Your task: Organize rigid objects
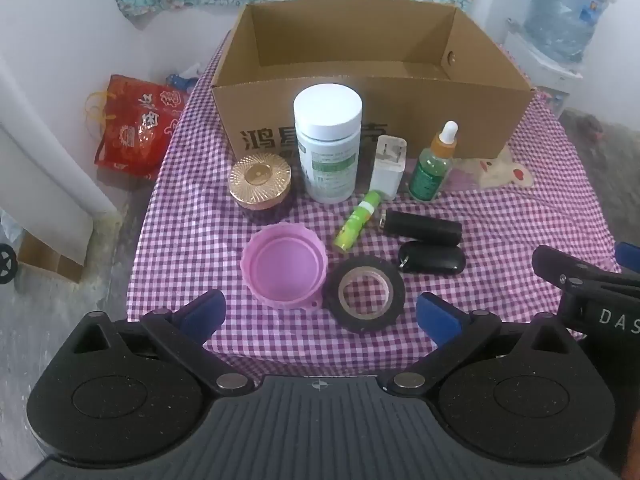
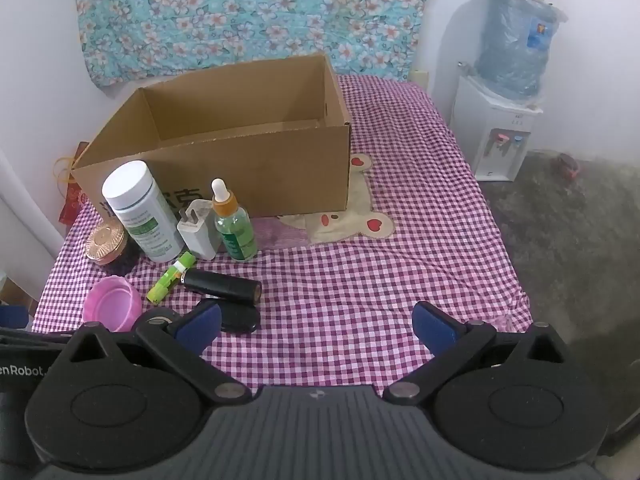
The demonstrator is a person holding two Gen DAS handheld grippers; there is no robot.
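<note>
Black plastic from the right gripper (image 2: 316, 322) hides part of the black oval key fob (image 2: 239, 319) and nearly all of the black roll of tape (image 1: 363, 294) in the right wrist view; the left wrist view shows both whole. Printed characters on the open brown cardboard box (image 1: 440, 120) are partly covered by the tall white-capped bottle (image 1: 328, 142). Both the left gripper (image 1: 320, 312) and the right have jaws spread wide, holding nothing, above the purple checked tablecloth (image 2: 400, 280). In front of the box, one of each: a gold-lidded round jar (image 1: 259, 182), a white plug adapter (image 1: 388, 167), a green dropper bottle (image 1: 433, 164), a green lip-balm tube (image 1: 357, 220), a black cylinder (image 1: 422, 228), a pink round lid (image 1: 284, 266). Inside the box, only bare cardboard shows.
</note>
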